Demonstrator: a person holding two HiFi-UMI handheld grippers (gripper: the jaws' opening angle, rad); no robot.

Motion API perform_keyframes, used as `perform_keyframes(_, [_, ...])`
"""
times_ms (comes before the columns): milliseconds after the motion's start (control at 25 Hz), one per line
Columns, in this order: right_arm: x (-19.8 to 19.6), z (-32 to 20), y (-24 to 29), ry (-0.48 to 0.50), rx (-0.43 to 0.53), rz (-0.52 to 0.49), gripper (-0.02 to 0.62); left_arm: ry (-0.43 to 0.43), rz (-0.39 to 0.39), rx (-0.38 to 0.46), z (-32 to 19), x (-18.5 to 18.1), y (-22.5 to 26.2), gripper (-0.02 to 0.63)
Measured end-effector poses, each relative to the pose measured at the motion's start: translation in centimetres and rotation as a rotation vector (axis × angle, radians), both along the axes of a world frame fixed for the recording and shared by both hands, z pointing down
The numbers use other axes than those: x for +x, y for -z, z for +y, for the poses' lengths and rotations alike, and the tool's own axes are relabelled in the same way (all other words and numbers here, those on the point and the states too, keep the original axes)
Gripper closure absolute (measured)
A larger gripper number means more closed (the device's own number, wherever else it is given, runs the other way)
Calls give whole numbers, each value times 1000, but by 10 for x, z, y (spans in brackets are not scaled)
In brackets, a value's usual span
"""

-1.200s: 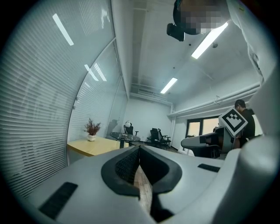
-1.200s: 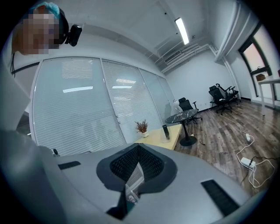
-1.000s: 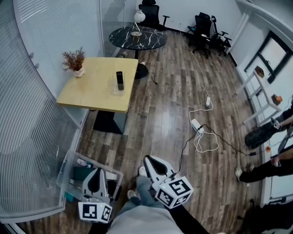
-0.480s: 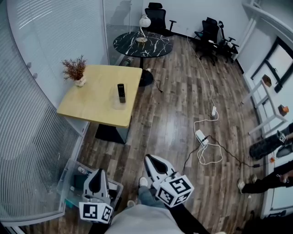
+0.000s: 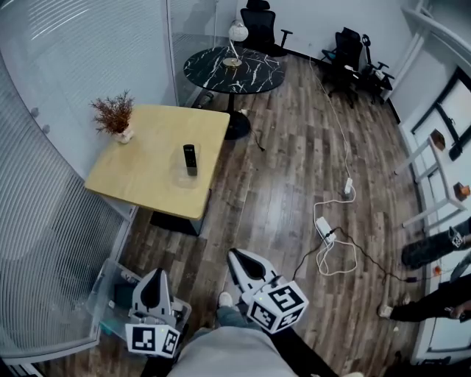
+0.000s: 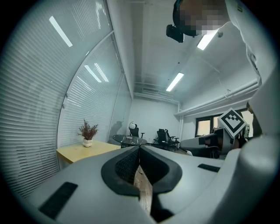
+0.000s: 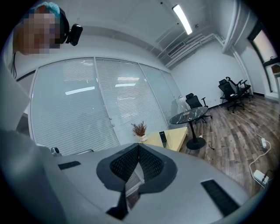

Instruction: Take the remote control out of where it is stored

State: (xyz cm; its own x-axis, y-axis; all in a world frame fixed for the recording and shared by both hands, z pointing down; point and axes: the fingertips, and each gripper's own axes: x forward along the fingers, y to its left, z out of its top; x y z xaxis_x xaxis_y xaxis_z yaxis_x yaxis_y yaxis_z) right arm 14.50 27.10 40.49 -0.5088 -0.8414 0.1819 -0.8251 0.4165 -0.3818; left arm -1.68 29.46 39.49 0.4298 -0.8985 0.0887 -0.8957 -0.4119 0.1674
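The left tool (image 5: 154, 273) and right tool (image 5: 236, 256) are closed, empty; remote control (image 5: 190, 159) stands upright.

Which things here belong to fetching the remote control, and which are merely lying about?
Belong: remote control, wooden table under it, left gripper, right gripper (both shut, empty).
Lying about: potted plant, marble table, office chairs, power strip, plastic bin.

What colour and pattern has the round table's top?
The round table is black with white veins; clearest in head view.
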Motion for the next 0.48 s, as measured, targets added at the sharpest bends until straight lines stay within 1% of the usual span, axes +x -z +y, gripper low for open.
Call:
perform_keyframes(200, [21,-26,-1,11,2,11,592,25,4,11,-20,15,3,598])
perform_keyframes(480, [32,-42,-4,41,0,10,592,60,7,8,-33,26,1,598])
